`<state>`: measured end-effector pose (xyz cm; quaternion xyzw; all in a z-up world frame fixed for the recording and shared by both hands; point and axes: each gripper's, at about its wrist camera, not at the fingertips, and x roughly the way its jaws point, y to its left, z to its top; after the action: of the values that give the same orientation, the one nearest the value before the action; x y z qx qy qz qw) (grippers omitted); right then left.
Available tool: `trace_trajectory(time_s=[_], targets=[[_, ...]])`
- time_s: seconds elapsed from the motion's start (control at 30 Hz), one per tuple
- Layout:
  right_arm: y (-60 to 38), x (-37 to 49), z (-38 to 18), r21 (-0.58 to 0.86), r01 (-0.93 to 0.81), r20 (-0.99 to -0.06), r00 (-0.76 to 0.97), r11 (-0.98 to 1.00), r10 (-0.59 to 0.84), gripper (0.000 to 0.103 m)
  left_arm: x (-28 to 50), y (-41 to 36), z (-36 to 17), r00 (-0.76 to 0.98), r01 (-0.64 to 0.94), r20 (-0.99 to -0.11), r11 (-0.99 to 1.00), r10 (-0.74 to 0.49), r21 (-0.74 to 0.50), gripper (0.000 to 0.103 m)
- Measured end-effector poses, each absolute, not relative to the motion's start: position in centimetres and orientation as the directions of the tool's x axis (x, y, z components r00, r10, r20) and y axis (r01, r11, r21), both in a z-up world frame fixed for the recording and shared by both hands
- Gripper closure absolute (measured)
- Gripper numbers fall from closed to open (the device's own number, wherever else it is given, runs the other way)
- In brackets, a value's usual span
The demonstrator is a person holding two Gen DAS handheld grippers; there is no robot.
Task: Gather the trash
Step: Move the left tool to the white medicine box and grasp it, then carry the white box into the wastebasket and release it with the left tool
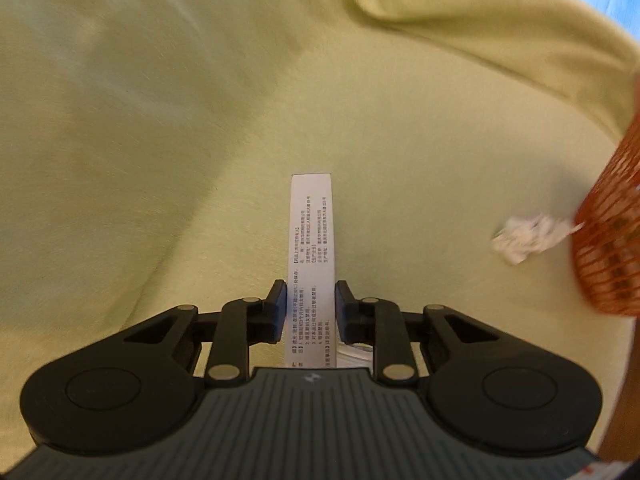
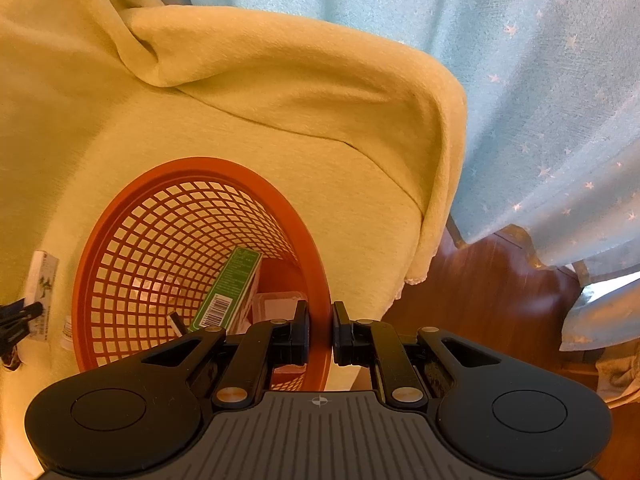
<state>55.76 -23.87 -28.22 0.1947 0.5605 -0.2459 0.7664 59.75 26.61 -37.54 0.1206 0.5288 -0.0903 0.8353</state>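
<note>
My left gripper [image 1: 311, 300] is shut on a long white printed box [image 1: 311, 232], held edge-up above the yellow-green blanket [image 1: 160, 120]. A crumpled white paper wad [image 1: 524, 236] lies on the blanket to the right, beside the orange mesh basket [image 1: 612, 240]. My right gripper [image 2: 320, 320] is shut on the near rim of that orange mesh basket [image 2: 132, 204]. Inside the basket stand a green box with a barcode [image 2: 230, 288] and a clear plastic container [image 2: 276, 304]. At the left edge of the right wrist view, the white box [image 2: 42, 280] shows with the left gripper's fingers [image 2: 24, 314] on it.
The blanket [image 2: 280, 80] drapes over a cushioned seat with a raised fold at the back. A light blue star-patterned curtain [image 2: 540, 80] hangs behind. Dark wooden floor [image 2: 480, 292] lies to the right of the seat edge.
</note>
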Motion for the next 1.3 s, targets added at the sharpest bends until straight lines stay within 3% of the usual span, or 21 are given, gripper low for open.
trace_trajectory(time_s=[0.3,0.63,1.3], targets=[[-23.7,55.6,-28.1,0.036,0.588,-0.951,0.269,0.808,-0.153,0.096,55.1,23.6,-30.8,0.425,0.190,-0.899,0.982,-0.102,-0.021,0.082],[-24.1,55.1,-28.2,0.062,0.575,-0.949,0.288,0.816,-0.131,0.096,51.7,18.3,-23.9,0.465,0.228,-0.864,0.969,-0.194,-0.095,0.082],[-24.6,54.4,-28.3,0.090,0.559,-0.948,0.301,0.824,-0.101,0.096,52.3,9.7,-23.1,0.432,0.345,-0.859,0.930,-0.276,-0.126,0.082]])
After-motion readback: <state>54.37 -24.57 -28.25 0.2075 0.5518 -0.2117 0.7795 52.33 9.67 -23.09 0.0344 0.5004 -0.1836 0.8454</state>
